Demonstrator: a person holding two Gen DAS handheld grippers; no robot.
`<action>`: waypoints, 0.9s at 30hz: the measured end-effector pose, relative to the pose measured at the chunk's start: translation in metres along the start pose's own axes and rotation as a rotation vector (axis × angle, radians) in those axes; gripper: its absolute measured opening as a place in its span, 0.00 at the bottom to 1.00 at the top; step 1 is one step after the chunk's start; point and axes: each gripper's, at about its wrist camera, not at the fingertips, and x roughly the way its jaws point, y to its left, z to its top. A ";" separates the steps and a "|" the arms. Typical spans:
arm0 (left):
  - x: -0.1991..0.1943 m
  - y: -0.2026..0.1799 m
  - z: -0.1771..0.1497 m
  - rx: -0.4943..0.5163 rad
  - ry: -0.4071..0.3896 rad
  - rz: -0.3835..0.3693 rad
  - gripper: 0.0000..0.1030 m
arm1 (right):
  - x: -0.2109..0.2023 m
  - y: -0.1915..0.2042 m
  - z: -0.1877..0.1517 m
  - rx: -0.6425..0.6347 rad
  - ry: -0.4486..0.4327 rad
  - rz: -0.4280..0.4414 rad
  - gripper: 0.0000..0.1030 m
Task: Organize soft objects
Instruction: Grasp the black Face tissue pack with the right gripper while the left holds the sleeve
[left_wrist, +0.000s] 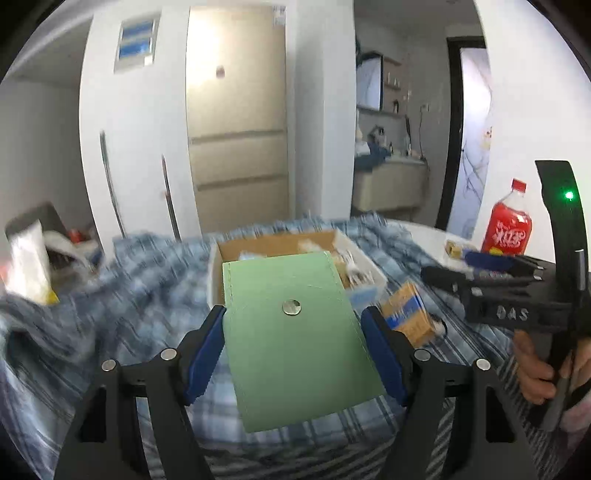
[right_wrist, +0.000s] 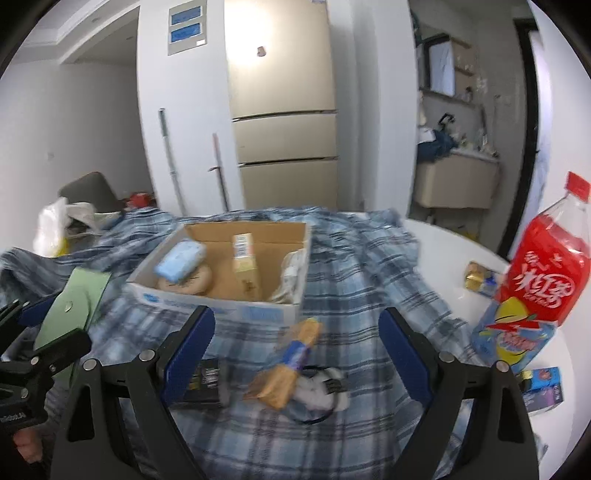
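Sorting partly done: box (right_wrist: 221, 291) on the plaid cloth (right_wrist: 362, 266) already holds several items.
Left claw (left_wrist: 295, 339) pinches a flat green pouch (left_wrist: 295, 332), stitched, with a metal snap, just short of the box. Right claw (right_wrist: 295, 354) spread, empty, above a crinkly orange packet (right_wrist: 288, 365) still on the cloth. Box: corrugated card, with a pale blue soft pack (right_wrist: 181, 260) inside.
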 end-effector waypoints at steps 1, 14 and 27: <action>-0.002 0.002 0.001 0.010 -0.019 0.000 0.73 | -0.002 0.004 0.002 -0.005 0.008 0.019 0.87; 0.000 0.029 -0.018 -0.048 -0.133 -0.004 0.73 | 0.036 0.052 -0.005 -0.066 0.277 0.129 0.87; 0.006 0.039 -0.020 -0.102 -0.097 0.012 0.73 | 0.084 0.070 -0.035 -0.102 0.397 0.132 0.73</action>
